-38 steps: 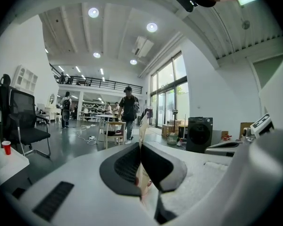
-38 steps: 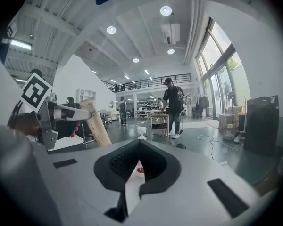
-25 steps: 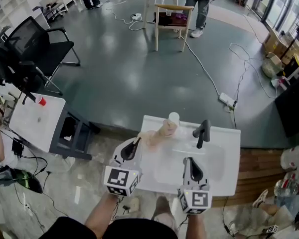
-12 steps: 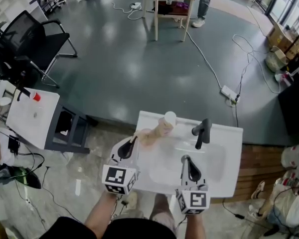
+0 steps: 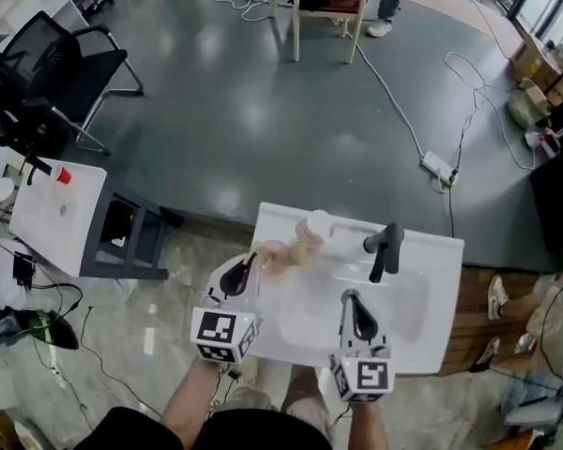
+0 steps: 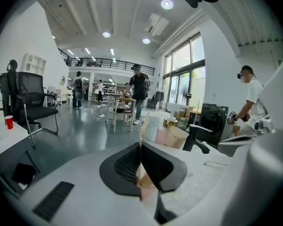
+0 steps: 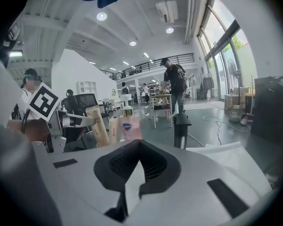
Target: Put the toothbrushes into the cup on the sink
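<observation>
Head view: white sink (image 5: 438,284) in the near centre, with a black faucet (image 5: 384,251) at its far rim, right of middle. The cup (image 5: 316,224) stands on the far rim just left of the faucet, upright, its round mouth showing from above. Toiletries are bunched on the cup's near-left side: a tan tube (image 7: 97,126), a pink bottle (image 7: 130,127) and a pump bottle (image 7: 127,110) behind them, all upright in the right gripper view. Left gripper (image 5: 251,263) is at the sink's left edge, tips right at that cluster. In its own view the fingers are drawn together to a thin slit (image 6: 141,149). A tan sliver rises in line with the slit and peach shows in the gap below. Cannot tell whether that piece is pinched or stands just beyond the tips. Right gripper (image 5: 347,298) is over the near part of the basin, well apart from the cup and pointing toward the faucet. Its fingers are closed tip to tip (image 7: 139,142), with only white sink showing in the gap beneath them. Toothbrushes cannot be made out in any view. Surroundings: a white side table (image 5: 47,218) to the left carries a red cup (image 5: 62,174), and a black office chair (image 5: 56,73) is at far left.
</observation>
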`<move>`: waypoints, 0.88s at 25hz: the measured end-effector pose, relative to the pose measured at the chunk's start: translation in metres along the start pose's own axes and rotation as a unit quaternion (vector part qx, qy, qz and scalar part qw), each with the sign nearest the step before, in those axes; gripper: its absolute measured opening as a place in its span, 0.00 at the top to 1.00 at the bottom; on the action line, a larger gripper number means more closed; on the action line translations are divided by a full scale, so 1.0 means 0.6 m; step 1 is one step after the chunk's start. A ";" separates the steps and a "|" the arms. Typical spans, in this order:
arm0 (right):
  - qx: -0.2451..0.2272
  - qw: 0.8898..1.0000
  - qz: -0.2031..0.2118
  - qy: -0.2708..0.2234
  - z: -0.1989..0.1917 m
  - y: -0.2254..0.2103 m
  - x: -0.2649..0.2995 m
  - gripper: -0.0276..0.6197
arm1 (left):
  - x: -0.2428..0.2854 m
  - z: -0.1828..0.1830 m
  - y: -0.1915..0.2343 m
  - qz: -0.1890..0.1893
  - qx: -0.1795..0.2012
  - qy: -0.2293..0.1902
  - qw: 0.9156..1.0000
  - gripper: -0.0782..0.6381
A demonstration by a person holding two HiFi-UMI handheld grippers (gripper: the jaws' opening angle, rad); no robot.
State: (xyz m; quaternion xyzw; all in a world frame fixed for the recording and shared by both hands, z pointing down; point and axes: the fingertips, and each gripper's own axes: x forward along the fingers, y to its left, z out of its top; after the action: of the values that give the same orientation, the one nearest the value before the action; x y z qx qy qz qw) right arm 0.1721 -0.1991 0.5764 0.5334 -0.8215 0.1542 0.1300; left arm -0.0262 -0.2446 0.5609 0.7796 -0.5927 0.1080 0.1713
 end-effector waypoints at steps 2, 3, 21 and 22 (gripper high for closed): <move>0.002 1.000 -0.002 0.004 -0.009 -0.005 0.004 0.96 | 0.005 -0.007 0.003 0.002 -0.002 0.004 1.000 0.88; 0.002 1.000 -0.005 0.007 -0.009 -0.007 0.006 0.96 | 0.007 -0.010 0.005 0.002 -0.002 0.006 1.000 0.88; 0.007 1.000 0.000 0.015 -0.014 -0.006 0.022 0.96 | 0.018 -0.018 0.018 0.015 -0.005 0.008 1.000 0.88; 0.007 1.000 0.001 0.015 -0.018 -0.006 0.022 0.96 | 0.018 -0.018 0.020 0.019 -0.006 0.007 1.000 0.88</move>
State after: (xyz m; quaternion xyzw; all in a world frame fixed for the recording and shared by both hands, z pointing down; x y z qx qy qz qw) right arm 0.1709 -0.2072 0.5918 0.5308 -0.8192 0.1675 0.1382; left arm -0.0345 -0.2527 0.5762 0.7664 -0.6068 0.1132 0.1776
